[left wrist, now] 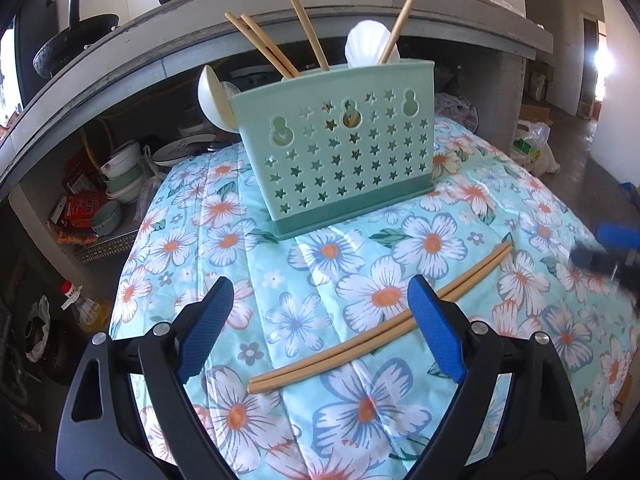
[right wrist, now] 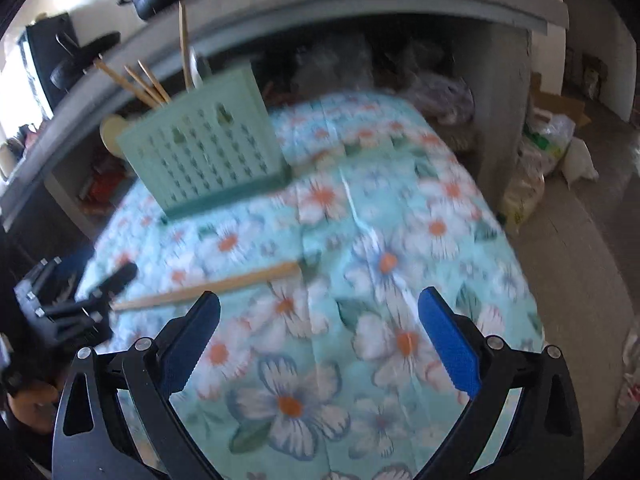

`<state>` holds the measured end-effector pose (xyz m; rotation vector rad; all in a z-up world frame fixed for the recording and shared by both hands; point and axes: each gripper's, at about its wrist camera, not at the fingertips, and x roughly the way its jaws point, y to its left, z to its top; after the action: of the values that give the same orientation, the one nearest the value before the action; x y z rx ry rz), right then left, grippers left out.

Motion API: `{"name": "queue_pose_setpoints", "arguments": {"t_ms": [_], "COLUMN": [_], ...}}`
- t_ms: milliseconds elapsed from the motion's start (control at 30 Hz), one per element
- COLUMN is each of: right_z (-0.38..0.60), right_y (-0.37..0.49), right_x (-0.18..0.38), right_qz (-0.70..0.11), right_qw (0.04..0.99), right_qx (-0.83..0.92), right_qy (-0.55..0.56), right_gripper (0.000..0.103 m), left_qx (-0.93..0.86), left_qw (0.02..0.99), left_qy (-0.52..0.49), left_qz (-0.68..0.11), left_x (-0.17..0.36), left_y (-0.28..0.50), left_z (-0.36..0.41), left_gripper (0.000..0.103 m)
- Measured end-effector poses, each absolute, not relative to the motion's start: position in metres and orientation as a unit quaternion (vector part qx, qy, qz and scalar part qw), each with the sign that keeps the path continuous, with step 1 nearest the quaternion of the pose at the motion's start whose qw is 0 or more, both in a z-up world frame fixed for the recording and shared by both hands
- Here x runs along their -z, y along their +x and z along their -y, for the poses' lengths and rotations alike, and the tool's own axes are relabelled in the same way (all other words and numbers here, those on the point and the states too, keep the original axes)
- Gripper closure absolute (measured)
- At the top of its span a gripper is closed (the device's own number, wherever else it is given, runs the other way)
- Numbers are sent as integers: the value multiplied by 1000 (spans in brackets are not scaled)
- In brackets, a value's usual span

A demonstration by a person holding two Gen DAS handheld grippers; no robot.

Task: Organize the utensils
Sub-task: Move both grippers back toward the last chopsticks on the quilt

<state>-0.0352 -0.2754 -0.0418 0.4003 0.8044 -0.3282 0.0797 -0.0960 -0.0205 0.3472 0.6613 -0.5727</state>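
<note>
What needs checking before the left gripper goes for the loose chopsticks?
1. Left gripper open, nothing held: ok.
2. Pair of chopsticks lying together on the floral cloth, passing between the left gripper's fingers in the left wrist view: ok.
3. Pads touching the chopsticks: cannot tell.
4. Green holder upright on the cloth: ok.
5. Room in the holder, which already has chopsticks and white spoons: cannot tell.
6. Right gripper open, empty and clear of the pair: ok, though its view is blurred.
</note>
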Motion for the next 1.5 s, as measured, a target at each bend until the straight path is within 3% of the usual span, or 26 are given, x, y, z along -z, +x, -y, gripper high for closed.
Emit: {"name": "queue_pose_setpoints", "arguments": {"t_ms": [133,267,400,1500], "right_z": [267,262,274,264], "right_y": [-38,-38,-39,-49], "right_x": [85,87,89,91], "right_qz": [-454,-458,-456,-452], "right_qw": [852,857,855,872], "right_qx": [186,185,167,141], "right_qy": [185,146,180,125], "right_gripper": [6,6,6,6], "left_qx": [274,274,274,294], "left_qw": [884,880,880,869], "left_qy": [192,208,208,235], "left_qz": [-326,-327,-327,-320], "left_x": [29,33,32,34], "left_y": [80,77,74,64], "left_z": [101,107,113,129], "left_gripper": [18,18,19,19]}}
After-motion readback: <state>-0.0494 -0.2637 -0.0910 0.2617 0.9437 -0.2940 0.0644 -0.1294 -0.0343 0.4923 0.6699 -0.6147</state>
